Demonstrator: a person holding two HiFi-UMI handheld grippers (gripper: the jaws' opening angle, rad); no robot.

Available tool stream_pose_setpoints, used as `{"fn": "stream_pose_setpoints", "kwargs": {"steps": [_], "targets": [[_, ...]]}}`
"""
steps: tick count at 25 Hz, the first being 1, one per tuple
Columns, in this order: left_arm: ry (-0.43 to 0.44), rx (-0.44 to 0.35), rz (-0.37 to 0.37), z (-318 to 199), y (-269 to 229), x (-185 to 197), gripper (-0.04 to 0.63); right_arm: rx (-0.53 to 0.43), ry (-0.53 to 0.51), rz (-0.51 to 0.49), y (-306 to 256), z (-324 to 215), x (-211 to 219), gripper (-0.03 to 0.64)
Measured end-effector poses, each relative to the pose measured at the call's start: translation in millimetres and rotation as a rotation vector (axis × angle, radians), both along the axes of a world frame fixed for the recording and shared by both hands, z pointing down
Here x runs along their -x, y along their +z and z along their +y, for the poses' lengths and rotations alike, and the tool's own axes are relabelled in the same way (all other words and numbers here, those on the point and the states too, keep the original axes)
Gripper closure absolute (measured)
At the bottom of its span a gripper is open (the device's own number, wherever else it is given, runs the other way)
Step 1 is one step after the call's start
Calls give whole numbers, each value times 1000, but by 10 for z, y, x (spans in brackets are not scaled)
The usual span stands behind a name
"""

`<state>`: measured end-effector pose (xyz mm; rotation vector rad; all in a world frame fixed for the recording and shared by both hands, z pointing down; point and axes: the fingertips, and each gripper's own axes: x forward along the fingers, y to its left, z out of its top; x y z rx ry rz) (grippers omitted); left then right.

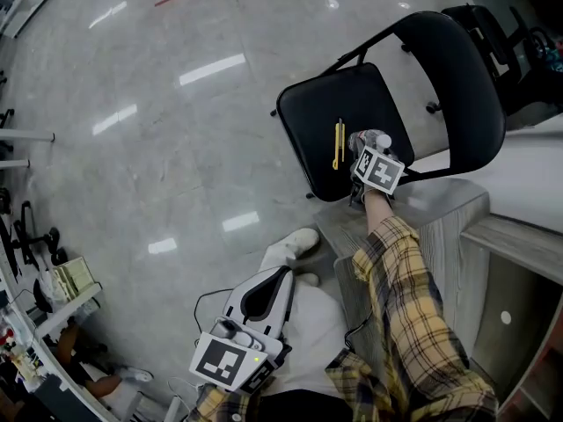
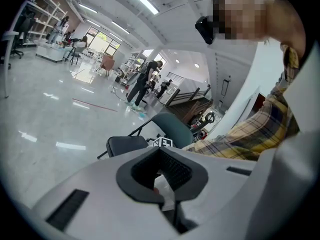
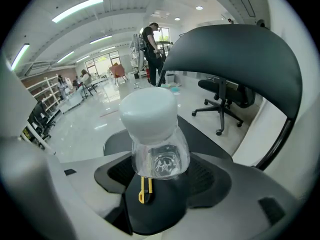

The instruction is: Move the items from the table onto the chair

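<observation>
Over the chair (image 1: 308, 117) seat, beside the yellow knife (image 1: 339, 143), the right gripper (image 1: 368, 152) has its jaws clamped on a clear, white-capped bottle (image 3: 155, 134). It is probably light, slippery and squashy, best gripped mid-body. The left gripper (image 1: 280, 280) has its jaws closed and empty.

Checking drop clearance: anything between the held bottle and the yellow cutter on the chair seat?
Nothing. In the head view only bare black seat separates the bottle, clamped in the right gripper, from the yellow cutter.
</observation>
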<state>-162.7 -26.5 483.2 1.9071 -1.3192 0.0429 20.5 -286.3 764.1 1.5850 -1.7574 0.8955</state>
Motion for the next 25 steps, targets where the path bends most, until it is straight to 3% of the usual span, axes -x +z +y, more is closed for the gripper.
{"fn": "stream_pose_setpoints", "kwargs": {"steps": [14, 25], "targets": [[-7, -46, -3, 53, -154, 15, 592, -21, 28, -31, -203, -48, -48, 318], [51, -171, -17, -224, -834, -72, 592, -89, 40, -117, -1158, 31, -50, 318]]}}
